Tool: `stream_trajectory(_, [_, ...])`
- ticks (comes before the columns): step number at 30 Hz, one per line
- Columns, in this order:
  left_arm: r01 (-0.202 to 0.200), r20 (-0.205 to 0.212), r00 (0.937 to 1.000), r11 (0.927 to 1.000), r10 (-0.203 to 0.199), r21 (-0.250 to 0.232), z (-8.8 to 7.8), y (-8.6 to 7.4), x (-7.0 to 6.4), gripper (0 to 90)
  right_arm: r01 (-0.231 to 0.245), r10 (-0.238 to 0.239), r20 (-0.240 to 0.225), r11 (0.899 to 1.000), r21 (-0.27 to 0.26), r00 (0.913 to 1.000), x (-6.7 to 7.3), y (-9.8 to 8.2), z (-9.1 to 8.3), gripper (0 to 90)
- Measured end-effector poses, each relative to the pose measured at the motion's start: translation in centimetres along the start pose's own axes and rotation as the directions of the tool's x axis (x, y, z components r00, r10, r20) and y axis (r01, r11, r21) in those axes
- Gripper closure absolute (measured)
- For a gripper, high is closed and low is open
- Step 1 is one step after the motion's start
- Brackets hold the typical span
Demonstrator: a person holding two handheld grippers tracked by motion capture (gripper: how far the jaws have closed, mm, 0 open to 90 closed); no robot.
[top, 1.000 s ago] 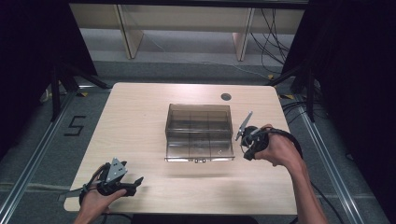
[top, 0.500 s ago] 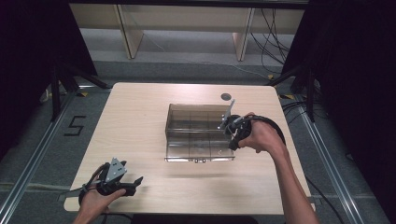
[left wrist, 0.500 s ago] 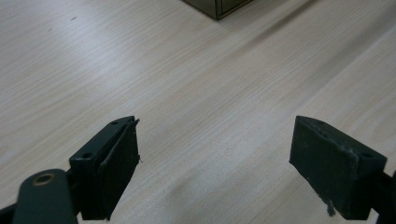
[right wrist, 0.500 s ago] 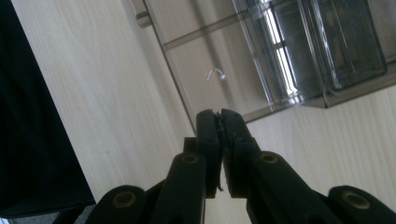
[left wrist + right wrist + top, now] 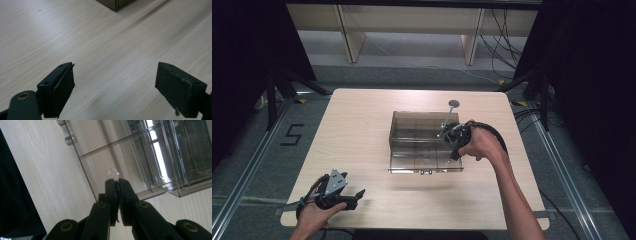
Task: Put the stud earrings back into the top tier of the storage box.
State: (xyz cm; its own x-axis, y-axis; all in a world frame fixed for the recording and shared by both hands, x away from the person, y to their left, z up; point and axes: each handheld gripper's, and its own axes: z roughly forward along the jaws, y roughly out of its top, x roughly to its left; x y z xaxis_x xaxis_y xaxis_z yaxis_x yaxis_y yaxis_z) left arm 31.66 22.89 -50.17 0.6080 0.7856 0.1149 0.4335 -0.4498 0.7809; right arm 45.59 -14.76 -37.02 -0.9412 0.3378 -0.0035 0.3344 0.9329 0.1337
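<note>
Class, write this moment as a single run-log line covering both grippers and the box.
left gripper: open, at near edge of table | right gripper: shut, over clear box | clear box: lid open, mid-table

I see a clear smoky plastic organizer box lying flat mid-tabletop, lid open, its divided compartments exposed.

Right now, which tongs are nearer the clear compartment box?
Right. The right tongs hang over the clear compartment box at its right side; the left tongs sit apart from it at the table's near-left corner.
</note>
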Motion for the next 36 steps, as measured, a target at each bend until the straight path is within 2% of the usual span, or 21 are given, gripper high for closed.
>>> stream_trajectory(1, [0.000, 0.000, 1.0000, 1.0000, 0.000, 0.000, 0.0, 0.0, 0.0, 15.0, -0.023, 0.023, 0.002, 1.000, 0.007, 0.9997, 0.1, 0.0, 0.1, 87.2])
stream_trajectory(2, [-0.001, 0.000, 1.0000, 1.0000, 0.001, 0.000, 0.0, 0.0, 0.0, 15.1, 0.006, -0.006, 0.003, 1.000, 0.001, 1.0000, -0.1, 0.0, 0.2, 87.2])
stream_trajectory(3, [-0.001, 0.000, 1.0000, 1.0000, 0.001, 0.000, 0.0, 0.0, 0.0, 15.1, 0.003, -0.003, -0.009, 1.000, 0.003, 1.0000, -0.2, 0.1, 0.6, 87.2])
stream_trajectory(6, [0.000, 0.000, 1.0000, 1.0000, 0.000, -0.001, 0.0, 0.0, 0.0, 15.0, 0.001, -0.001, -0.004, 1.000, 0.015, 1.0000, -0.1, 0.2, 0.9, 87.1])
stream_trajectory(8, [-0.001, 0.000, 1.0000, 1.0000, 0.001, 0.000, 0.0, 0.0, 0.0, 15.1, -0.021, 0.021, -0.011, 0.999, 0.025, 0.9997, 0.1, 0.2, 1.0, 87.1])
stream_trajectory(9, [-0.002, 0.000, 1.0000, 1.0000, 0.002, 0.000, 0.0, 0.0, 0.0, 15.1, -0.003, 0.003, -0.013, 1.000, 0.019, 0.9999, -0.1, 0.2, 1.2, 87.1])
stream_trajectory(13, [-0.003, 0.001, 1.0000, 1.0000, 0.003, -0.002, 0.0, 0.0, 0.0, 15.1, -0.024, 0.025, -0.016, 0.999, 0.029, 0.9996, -0.1, 0.1, 1.6, 87.1])
stream_trajectory(16, [-0.002, 0.000, 1.0000, 1.0000, 0.002, -0.002, 0.0, 0.0, 0.0, 15.1, -0.011, 0.011, -0.020, 1.000, 0.019, 0.9997, -0.5, -0.1, 1.9, 87.1])
stream_trajectory(21, [-0.004, 0.000, 1.0000, 1.0000, 0.004, -0.001, 0.0, 0.0, 0.0, 15.1, -0.031, 0.032, -0.020, 0.999, 0.027, 0.9993, -0.5, 0.0, 2.0, 87.1])
stream_trajectory(27, [-0.004, 0.001, 1.0000, 1.0000, 0.004, -0.002, 0.0, 0.0, 0.0, 15.1, -0.021, 0.022, -0.022, 0.999, 0.027, 0.9995, -0.7, 0.0, 2.2, 87.0])
stream_trajectory(28, [0.000, 0.002, 1.0000, 1.0000, 0.000, -0.002, 0.0, 0.0, -0.1, 15.1, -0.037, 0.037, -0.022, 0.999, 0.029, 0.9991, -0.6, 0.0, 2.2, 86.9])
stream_trajectory(36, [0.006, 0.004, 1.0000, 0.9999, -0.006, -0.008, 0.0, 0.0, -0.1, 15.1, -0.040, 0.040, -0.012, 0.999, 0.026, 0.9991, -0.6, 0.1, 2.2, 84.7])
